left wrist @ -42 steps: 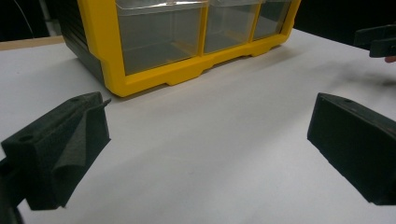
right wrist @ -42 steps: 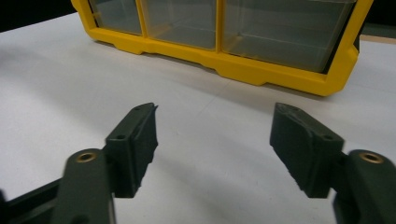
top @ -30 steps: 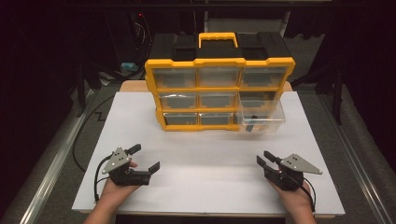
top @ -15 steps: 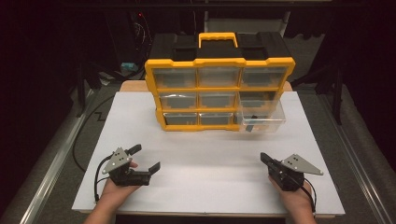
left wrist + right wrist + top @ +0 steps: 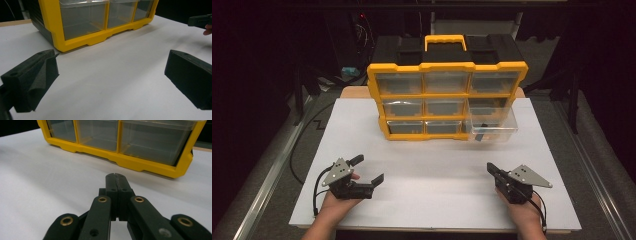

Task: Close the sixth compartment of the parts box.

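High view: left tongs (image 5: 369, 169) apart, right tongs (image 5: 491, 168) pressed together empty, both low over table (image 5: 432, 165).

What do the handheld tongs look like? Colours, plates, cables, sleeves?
Both are matte black. The left tongs and right tongs each carry a grey three-cornered plate on top, and a black cable trails back from each. Close up, the left's pads are blocky black foam; the right's linkage arms have brass-coloured pivot bushings. No sleeves visible on the forearms.

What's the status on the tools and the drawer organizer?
Left tool open, empty; right tool shut, empty, jaws just closed. Yellow drawer organizer upright, lower-right drawer pulled out. White tabletop between tools and organizer bare.
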The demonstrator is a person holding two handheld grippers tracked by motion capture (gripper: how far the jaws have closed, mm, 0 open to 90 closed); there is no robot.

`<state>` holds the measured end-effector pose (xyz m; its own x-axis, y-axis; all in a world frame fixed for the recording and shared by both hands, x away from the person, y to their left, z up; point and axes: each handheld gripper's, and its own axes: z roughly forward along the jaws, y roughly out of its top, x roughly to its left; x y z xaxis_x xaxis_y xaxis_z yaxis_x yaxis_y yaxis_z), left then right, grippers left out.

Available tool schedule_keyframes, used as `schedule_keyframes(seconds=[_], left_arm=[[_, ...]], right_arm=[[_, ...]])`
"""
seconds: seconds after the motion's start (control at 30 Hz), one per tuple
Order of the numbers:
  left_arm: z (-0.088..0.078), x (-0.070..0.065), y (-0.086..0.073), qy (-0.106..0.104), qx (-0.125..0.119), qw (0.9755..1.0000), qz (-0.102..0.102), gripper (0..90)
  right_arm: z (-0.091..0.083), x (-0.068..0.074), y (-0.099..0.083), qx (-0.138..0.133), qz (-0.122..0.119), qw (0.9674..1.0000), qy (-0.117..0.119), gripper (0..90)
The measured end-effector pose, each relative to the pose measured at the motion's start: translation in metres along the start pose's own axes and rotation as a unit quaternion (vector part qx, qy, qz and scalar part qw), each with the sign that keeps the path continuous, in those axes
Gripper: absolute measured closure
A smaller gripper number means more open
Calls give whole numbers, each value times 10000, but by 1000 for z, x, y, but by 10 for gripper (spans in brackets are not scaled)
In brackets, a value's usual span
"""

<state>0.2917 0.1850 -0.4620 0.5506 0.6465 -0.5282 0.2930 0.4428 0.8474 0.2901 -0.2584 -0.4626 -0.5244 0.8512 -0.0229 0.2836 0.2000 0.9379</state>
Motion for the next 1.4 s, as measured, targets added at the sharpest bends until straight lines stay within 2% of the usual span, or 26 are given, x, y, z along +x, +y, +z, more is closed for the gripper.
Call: schedule_keyframes(seconds=[0.4, 1.0, 1.4], left_arm=[[1, -1, -1, -8, 1, 10000, -9, 2], [0, -1, -2, -35, -34, 10000, 3, 2], [-1, 1, -1, -20, -52, 10000, -5, 1]], right_arm=[[3, 3, 6, -133, -37, 9999, 14, 900], [-3, 7, 18, -496, -101, 9986, -156, 900], [-3, 9, 33, -476, -207, 9985, -167, 900]])
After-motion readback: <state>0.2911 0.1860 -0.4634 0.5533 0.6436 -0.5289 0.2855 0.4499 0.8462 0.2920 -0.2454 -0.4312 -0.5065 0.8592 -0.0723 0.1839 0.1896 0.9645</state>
